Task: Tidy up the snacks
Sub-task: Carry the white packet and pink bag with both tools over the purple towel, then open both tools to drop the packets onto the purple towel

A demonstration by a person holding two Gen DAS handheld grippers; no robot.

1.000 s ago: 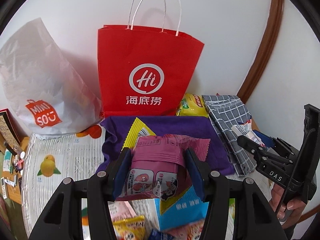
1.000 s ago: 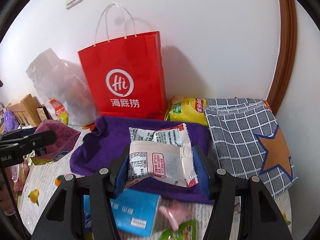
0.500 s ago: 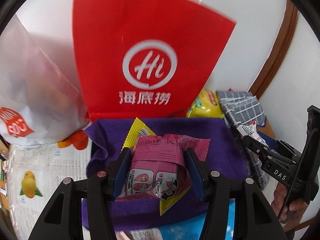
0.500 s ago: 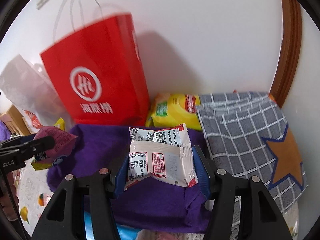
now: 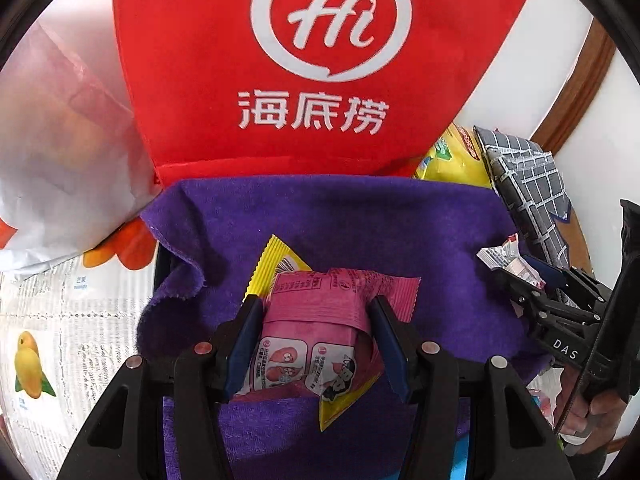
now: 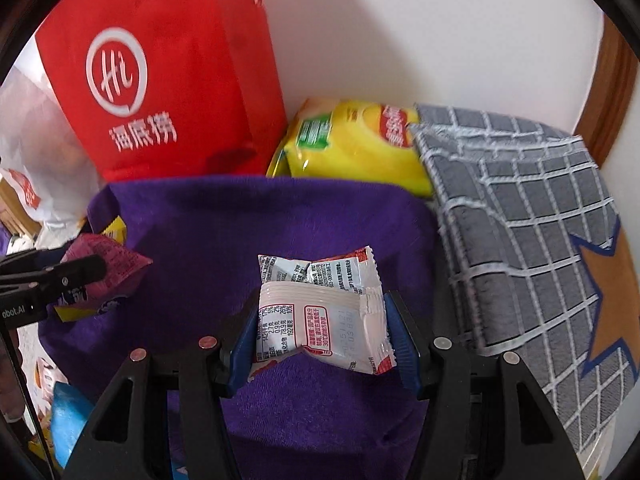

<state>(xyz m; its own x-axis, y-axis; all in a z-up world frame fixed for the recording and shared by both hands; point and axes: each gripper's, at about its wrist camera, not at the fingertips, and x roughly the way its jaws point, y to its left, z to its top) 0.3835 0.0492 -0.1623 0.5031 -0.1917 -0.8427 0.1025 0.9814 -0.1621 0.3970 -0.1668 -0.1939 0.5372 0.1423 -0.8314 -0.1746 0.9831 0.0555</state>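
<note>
Both grippers advanced over purple cloth; jaws still pinching snack packets.

A plain white wall is seen at the back. To the right of this wall, a curved brown wooden trim is placed. Soft daylight is spread over the wall.

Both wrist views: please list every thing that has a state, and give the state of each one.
Left gripper: shut on pink snack packets.
Pink snack packets: held with a yellow packet, above the cloth.
Right gripper: shut on white snack packets.
White snack packets: two, crumpled, held.
Purple fleece cloth: spread out, edge folded.
Red paper bag: upright against the wall.
Grey checked cloth: folded.
Yellow chips bag: lying, partly covered.
</note>
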